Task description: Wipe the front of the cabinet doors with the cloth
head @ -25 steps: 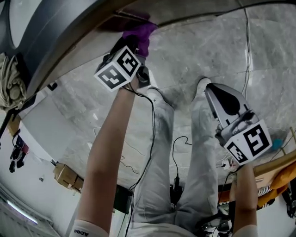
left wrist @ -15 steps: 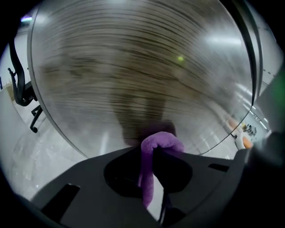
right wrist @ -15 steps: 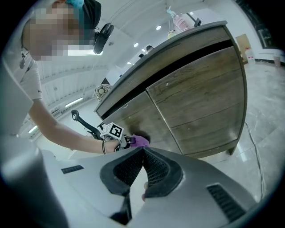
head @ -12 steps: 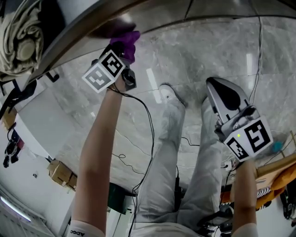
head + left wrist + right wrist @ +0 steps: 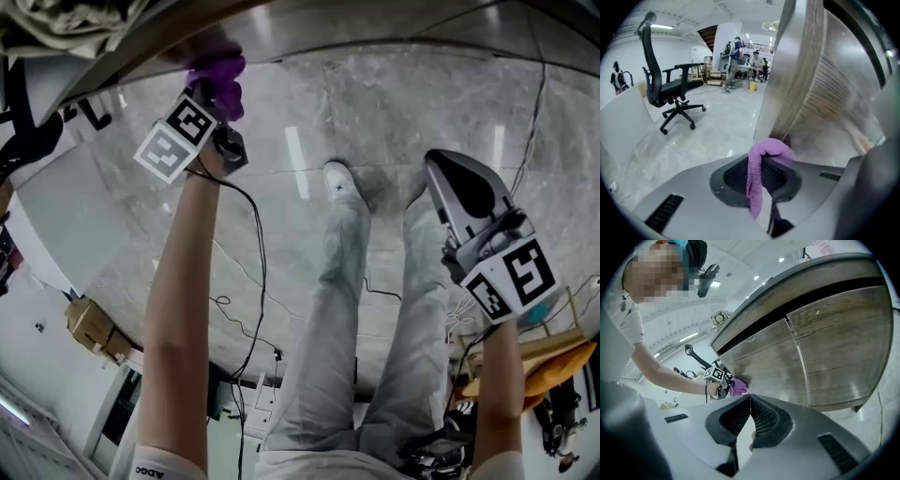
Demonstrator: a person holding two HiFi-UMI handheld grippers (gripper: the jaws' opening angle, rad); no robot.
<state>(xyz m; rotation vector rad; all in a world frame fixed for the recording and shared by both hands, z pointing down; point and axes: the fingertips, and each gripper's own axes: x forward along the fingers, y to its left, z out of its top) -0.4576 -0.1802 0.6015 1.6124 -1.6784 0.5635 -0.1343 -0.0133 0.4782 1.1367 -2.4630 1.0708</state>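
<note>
Cloth [image 5: 759,173], purple, is pinched between the jaws of the left gripper [image 5: 211,98], one fold hanging down over the lower pad. In the right gripper view the cloth's free end presses against the left door [image 5: 773,364] of the cabinet [image 5: 834,301], low and near its left edge. Both doors are shut, so nothing of the inside shows; the right door [image 5: 843,343] has nothing touching it. Right gripper [image 5: 750,401]: jaws together at the tips, nothing between them, held well apart from the cabinet, above the person's right leg in the head view. A black cable [image 5: 258,272] runs from the left gripper down along the arm. The person's shoe [image 5: 339,183] stands on the marble floor [image 5: 394,103] just before the cabinet. An office chair [image 5: 670,91] stands well to the left, and a cardboard box [image 5: 91,328] sits on the floor behind the left arm.
</note>
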